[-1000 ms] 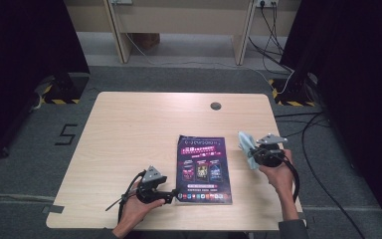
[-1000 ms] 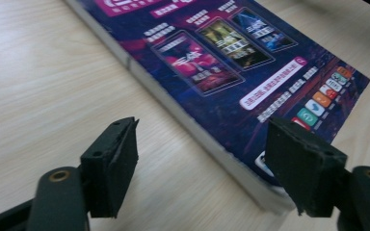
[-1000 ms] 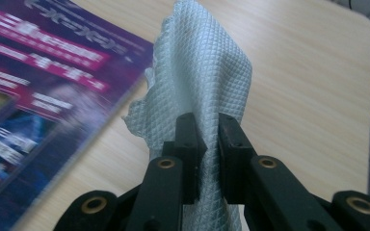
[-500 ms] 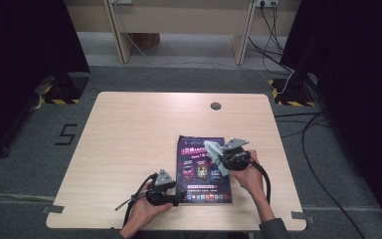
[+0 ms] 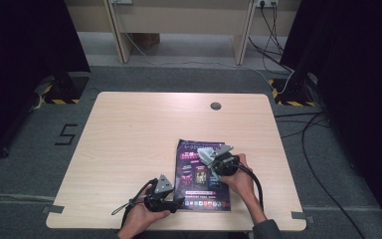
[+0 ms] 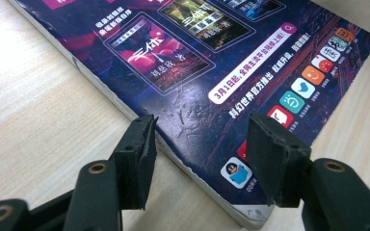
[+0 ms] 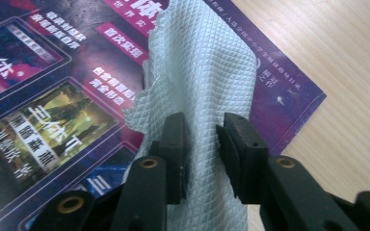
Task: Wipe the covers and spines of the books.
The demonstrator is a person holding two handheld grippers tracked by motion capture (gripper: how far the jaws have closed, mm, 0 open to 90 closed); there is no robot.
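1. Two grippers are at work over one magazine (image 5: 202,174), which lies flat on the near right part of the table (image 5: 129,134), its dark purple cover up.
2. The left gripper (image 5: 178,203) sits low at the magazine's near left corner, in a hand (image 5: 142,219) that comes in from the near edge.
3. In the left gripper view its jaws stand spread on either side of that corner (image 6: 241,211): one pad (image 6: 142,144) is at the long edge over bare wood, the other pad (image 6: 274,154) over the cover beside a row of app icons. The jaws have just been closing, with the corner between them; neither pad presses on the cover.
4. The right gripper (image 5: 206,155) is over the magazine's far right part, held by the right hand (image 5: 238,177), with its cable looping toward the near edge.
5. In the right gripper view a pale, diamond-textured cloth (image 7: 202,77) runs up between its jaws and lies draped on the cover, close to the magazine's corner (image 7: 313,98).
6. Those jaws have just been opening; they stand narrowly apart, the cloth between them. The pads (image 7: 176,139) are right at the fabric, and I cannot tell whether they pinch it.
7. In the high view the cloth (image 5: 205,153) shows as a pale patch at the right gripper's tip.
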